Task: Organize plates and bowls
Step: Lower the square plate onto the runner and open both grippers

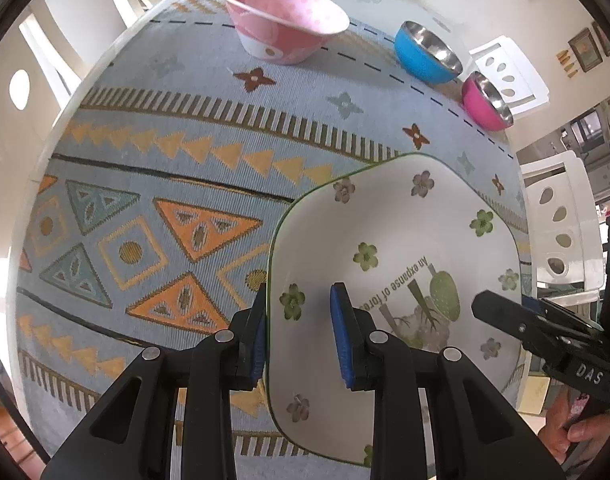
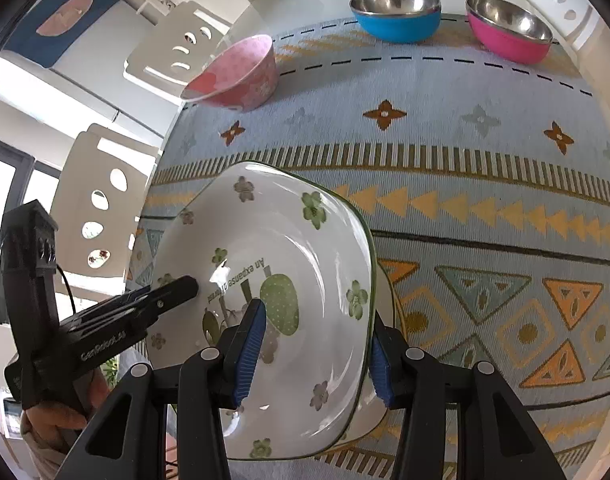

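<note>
A square white plate with green and grey flowers and a printed line of text is held between both grippers at the near side of the bench, over a patterned blue mat. The left gripper grasps the plate's left rim, one blue-padded finger outside the edge and the other inside the well. The right gripper clamps the opposite rim the same way, its fingers straddling the green-lined edge. In the right wrist view the plate tilts, and a second rim shows just beneath it at about 5 o'clock, though I cannot tell what that belongs to. Far across the mat, at roughly 12 o'clock from the plate, stands a pink dotted bowl; toward 1 o'clock sit a blue steel-lined bowl and, just beside it, a magenta steel-lined bowl. White chairs surround the bench.
</note>
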Available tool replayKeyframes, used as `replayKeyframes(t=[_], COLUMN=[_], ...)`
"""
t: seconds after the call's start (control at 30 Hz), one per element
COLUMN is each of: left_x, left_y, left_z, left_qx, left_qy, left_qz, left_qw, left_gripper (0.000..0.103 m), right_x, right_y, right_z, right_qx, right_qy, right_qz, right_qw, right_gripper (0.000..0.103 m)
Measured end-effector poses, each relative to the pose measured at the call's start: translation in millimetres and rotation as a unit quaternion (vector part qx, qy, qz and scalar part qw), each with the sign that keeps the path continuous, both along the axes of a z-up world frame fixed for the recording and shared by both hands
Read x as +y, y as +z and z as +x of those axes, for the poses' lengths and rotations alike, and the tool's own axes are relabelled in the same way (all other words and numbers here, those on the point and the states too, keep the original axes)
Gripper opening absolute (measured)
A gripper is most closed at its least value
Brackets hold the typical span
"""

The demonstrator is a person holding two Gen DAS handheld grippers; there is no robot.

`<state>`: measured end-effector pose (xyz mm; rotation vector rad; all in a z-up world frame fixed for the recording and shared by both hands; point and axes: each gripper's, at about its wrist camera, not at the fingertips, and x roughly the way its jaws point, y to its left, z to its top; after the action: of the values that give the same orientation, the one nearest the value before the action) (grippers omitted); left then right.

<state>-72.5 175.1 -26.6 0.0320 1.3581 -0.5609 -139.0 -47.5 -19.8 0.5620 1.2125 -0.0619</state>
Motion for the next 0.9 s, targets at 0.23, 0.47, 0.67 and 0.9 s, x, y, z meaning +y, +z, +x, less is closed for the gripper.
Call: replayKeyframes(t=[0.23, 0.47, 0.67, 0.9], left_x=[1, 0, -5, -8], left_y=[-5, -12, -12, -11], left_z=[3, 4, 5, 2], left_qx=[0.002, 0.011, 0.010, 0.006], left_qy=[-0.007, -0.013, -0.026, -0.035], left_qz=[-0.003, 0.001, 0.016, 0.031], left_qw=[1.0000, 0.9998, 0.9995, 0.9989], left_gripper=[0.024, 0.024, 0.024, 0.025], right_x=[7, 7, 7, 7], right_y=[-11, -27, -31, -26], right_z=[-9, -14, -18, -17], right_qx=[0.023, 0.051, 0.063, 0.069], right_qy=[0.006, 0.006, 0.009, 0.016], right_qz=[0.005, 0.011, 0.012, -0.005], right_qw=[1.000, 0.999, 0.998, 0.997], right_gripper=[0.047, 0.047, 0.047, 0.047])
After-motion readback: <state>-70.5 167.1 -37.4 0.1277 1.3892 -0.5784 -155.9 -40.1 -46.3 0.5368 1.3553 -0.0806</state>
